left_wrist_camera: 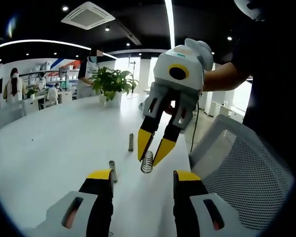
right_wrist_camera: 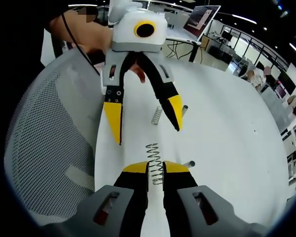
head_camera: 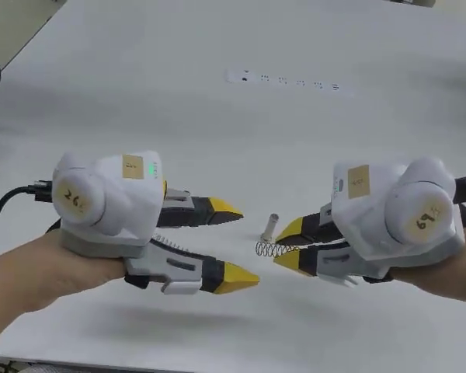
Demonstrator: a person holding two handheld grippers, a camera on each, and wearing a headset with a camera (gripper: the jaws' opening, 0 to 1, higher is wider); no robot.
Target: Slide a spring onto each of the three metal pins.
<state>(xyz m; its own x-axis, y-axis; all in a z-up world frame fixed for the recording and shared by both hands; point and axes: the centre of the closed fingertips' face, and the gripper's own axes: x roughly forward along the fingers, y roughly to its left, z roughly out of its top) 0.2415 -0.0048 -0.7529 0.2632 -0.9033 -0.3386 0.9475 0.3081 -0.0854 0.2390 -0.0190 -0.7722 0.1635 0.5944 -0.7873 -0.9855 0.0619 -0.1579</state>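
Pinched by one end in the right gripper (head_camera: 286, 242), the spring (head_camera: 267, 249) may bend off the pin (head_camera: 270, 228) just beside its tips; the left gripper (head_camera: 248, 245) gapes empty.

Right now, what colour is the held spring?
The spring is silvery grey, clearest in the right gripper view.

The broad white tabletop (head_camera: 217, 148) carries a flat white power strip (head_camera: 283, 79) at upper centre and a short grey metal pin (head_camera: 270, 228) mid-frame.
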